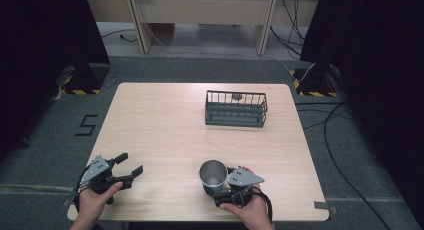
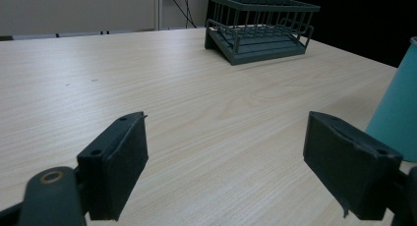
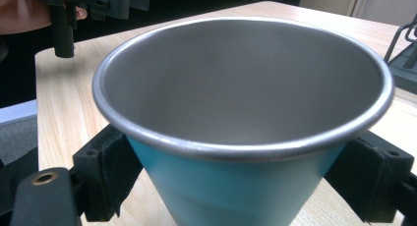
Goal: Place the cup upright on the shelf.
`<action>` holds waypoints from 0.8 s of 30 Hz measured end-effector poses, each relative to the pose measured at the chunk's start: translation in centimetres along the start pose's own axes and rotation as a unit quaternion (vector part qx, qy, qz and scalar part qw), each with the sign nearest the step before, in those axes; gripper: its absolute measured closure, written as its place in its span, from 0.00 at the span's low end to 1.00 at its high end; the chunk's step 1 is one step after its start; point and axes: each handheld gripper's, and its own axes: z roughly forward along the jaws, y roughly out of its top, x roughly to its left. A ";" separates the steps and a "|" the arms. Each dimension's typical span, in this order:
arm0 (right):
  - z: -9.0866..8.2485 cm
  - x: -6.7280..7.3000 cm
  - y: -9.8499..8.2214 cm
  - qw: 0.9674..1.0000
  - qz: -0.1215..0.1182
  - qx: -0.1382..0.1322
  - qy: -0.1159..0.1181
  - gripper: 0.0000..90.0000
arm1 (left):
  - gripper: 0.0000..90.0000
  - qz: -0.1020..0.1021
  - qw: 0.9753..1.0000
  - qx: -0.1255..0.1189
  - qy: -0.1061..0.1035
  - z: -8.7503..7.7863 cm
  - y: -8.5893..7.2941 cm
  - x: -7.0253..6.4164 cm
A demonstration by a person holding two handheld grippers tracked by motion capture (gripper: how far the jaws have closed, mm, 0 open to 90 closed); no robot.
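A cup [image 1: 212, 174], teal outside and bare metal inside, stands upright near the table's front edge, right of centre. My right gripper [image 1: 215, 186] is shut on it, one jaw pressed against each side of the cup [image 3: 246, 88] below the rim. My left gripper [image 1: 130, 164] is open at the front left corner with nothing between its jaws, pointing across the wood toward the back right. In the left gripper view the open gripper [image 2: 226, 162] hovers just over the tabletop, and the teal cup [image 2: 398, 108] shows at the right edge.
A dark wire basket [image 1: 235, 110] sits at the back of the light wooden table [image 1: 160, 125], right of centre, and also appears far off as the basket [image 2: 260, 29]. Bare wood lies between it and both grippers. Cables trail on the floor at the right.
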 end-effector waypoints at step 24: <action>-0.6 -0.3 1.0 1.000 0.002 -0.028 -0.013 0.19 | 0.18 0.000 1.000 0.000 -0.001 0.0 0.0 0.0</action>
